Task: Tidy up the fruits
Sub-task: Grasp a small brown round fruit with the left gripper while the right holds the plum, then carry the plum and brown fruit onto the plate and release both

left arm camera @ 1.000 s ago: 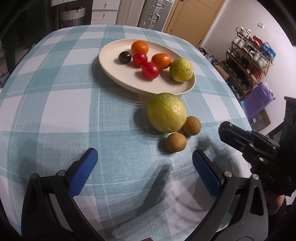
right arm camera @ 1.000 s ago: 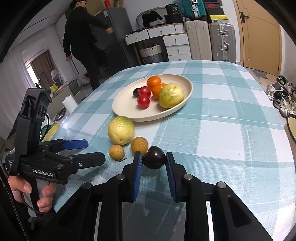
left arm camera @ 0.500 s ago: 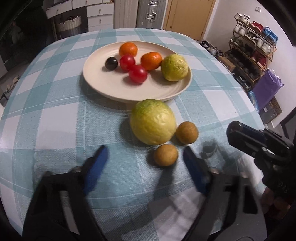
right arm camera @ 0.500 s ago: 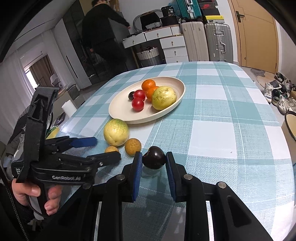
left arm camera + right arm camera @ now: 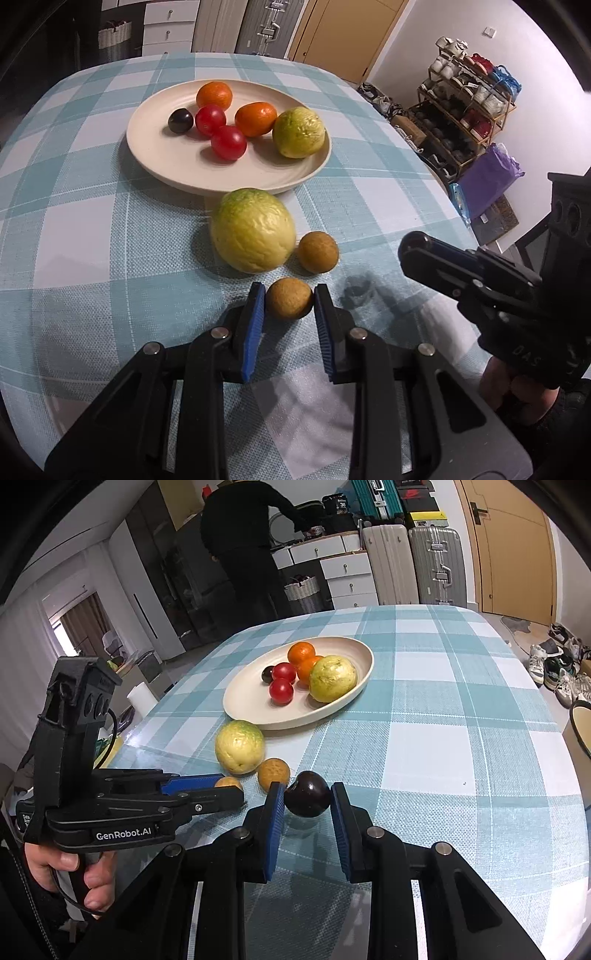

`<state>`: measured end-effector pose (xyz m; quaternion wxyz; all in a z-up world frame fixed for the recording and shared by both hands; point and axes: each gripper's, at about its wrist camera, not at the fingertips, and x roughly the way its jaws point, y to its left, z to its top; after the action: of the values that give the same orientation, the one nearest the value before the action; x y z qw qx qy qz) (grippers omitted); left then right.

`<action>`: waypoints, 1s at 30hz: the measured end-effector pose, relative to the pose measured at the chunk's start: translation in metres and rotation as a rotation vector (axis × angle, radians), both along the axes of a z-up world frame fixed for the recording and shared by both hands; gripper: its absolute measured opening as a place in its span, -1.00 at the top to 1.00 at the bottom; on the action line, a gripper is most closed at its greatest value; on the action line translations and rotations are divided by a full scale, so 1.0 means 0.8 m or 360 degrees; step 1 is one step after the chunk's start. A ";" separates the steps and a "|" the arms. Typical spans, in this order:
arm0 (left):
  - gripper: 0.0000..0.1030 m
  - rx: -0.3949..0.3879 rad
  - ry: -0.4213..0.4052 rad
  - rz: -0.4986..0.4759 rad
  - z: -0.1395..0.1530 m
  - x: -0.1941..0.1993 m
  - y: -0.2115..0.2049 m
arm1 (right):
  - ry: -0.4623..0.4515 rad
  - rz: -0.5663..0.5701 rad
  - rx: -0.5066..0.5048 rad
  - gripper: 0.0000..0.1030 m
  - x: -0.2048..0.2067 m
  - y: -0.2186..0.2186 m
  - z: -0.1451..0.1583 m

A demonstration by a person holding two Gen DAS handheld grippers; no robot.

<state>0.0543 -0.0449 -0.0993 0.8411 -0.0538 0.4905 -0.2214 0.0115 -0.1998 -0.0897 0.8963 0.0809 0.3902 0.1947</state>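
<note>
My left gripper [image 5: 289,301] is shut on a small brown fruit [image 5: 289,298] that rests on the checked tablecloth. A second small brown fruit [image 5: 317,252] and a large yellow-green fruit [image 5: 253,235] lie just beyond it. My right gripper [image 5: 307,794] is shut on a dark plum [image 5: 307,794] and holds it a little above the cloth. The cream plate [image 5: 162,162] farther back holds two oranges, two red tomatoes, a dark plum [image 5: 180,120] and a yellow-green fruit [image 5: 299,132]. The plate also shows in the right wrist view [image 5: 243,698].
The table's right edge drops off toward a shoe rack [image 5: 465,110] and a purple bag [image 5: 487,177]. A person in black [image 5: 243,550] stands behind the table by the drawers. Suitcases [image 5: 413,565] stand against the back wall.
My left gripper moved forward and closed from wide open onto the nearer small brown fruit. My right gripper kept its hold on the dark plum and lifted it slightly.
</note>
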 end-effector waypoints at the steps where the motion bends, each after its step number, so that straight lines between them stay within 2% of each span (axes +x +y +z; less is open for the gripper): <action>1: 0.53 -0.0004 -0.0002 -0.0001 0.001 -0.001 0.001 | -0.0003 0.0002 0.0000 0.49 0.000 0.001 0.001; 14: 0.53 -0.0127 -0.0046 0.0024 0.038 -0.002 0.041 | -0.0047 0.0079 0.0024 0.49 0.017 0.019 0.020; 20: 0.53 -0.0140 -0.0097 0.0086 0.063 0.027 0.069 | -0.0068 0.0127 0.0067 0.49 0.041 0.031 0.032; 30: 0.53 -0.0151 -0.0117 0.0130 0.079 0.092 0.096 | -0.0072 0.0207 0.0097 0.49 0.097 0.057 0.043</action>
<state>0.1282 0.0316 -0.0357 0.8634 -0.1054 0.4455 -0.2118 0.0888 -0.1544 -0.0554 0.8874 0.0784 0.3682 0.2661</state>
